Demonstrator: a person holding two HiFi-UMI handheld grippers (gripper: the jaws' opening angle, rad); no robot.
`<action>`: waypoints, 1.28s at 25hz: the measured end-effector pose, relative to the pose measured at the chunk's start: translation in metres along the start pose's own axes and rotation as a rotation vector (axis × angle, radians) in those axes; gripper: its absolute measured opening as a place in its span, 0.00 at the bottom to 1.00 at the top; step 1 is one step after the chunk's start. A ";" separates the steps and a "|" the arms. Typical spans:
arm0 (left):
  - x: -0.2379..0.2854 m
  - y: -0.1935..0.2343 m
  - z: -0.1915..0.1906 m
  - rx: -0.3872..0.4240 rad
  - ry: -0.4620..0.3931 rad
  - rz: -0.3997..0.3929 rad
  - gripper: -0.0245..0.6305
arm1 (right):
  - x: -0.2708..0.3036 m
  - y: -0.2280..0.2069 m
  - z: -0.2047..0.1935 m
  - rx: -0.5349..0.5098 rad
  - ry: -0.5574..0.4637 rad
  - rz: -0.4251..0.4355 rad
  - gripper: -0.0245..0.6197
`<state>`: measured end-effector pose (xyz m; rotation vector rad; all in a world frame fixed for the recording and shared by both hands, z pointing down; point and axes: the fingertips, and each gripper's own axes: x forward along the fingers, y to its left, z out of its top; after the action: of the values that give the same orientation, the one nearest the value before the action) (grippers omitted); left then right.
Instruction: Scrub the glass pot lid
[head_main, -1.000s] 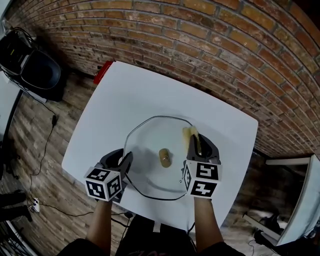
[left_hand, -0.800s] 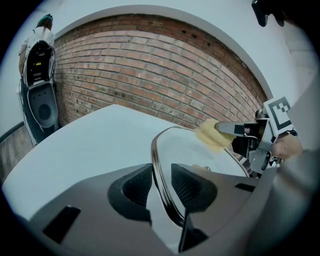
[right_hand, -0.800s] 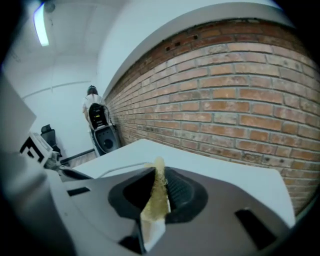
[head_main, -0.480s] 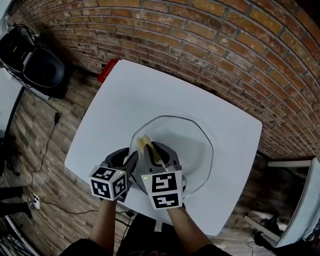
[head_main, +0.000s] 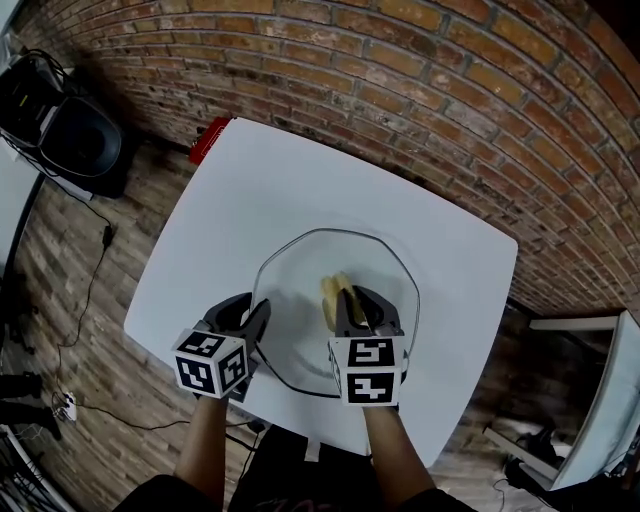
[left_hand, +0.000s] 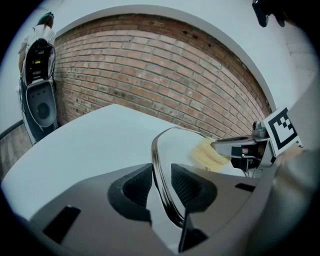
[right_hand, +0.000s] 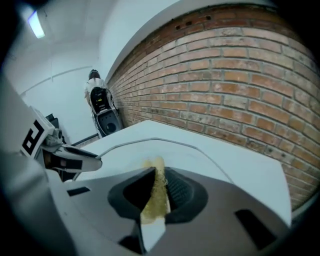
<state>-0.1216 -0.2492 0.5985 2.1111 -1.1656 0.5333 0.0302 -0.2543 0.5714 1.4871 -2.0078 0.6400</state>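
Glass and round, with a thin metal rim, the pot lid (head_main: 295, 285) lies flat on the square white table (head_main: 300, 170) (a red brick wall (head_main: 450, 90) runs behind it). The left gripper (head_main: 256, 312) is clenched on the lid's near-left rim, one jaw on either side. The right gripper (head_main: 352, 302) pinches a yellow scrubbing sponge (head_main: 334, 288), whose tip sits over the glass near the lid's middle.

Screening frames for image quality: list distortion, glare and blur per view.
Head view: fisheye bows the red brick wall; light is even, and the clear glass pot lid nearly vanishes against the white square table. Left gripper view: dark vignetted corners, the lid's rim mirror-dark. Right gripper view: strip light flares top left; the yellow sponge is soft up close.
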 end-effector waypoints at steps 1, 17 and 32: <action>0.000 0.000 0.000 0.000 0.000 0.002 0.22 | -0.004 -0.011 -0.003 0.003 0.011 -0.028 0.13; 0.002 -0.002 0.000 -0.013 -0.005 0.004 0.22 | -0.034 0.051 0.013 0.004 -0.035 0.129 0.13; 0.000 0.000 -0.001 -0.020 -0.009 -0.010 0.22 | -0.034 0.007 -0.034 -0.047 0.128 0.016 0.13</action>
<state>-0.1215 -0.2488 0.5990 2.1035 -1.1597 0.5065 0.0370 -0.2064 0.5729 1.3686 -1.9260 0.6727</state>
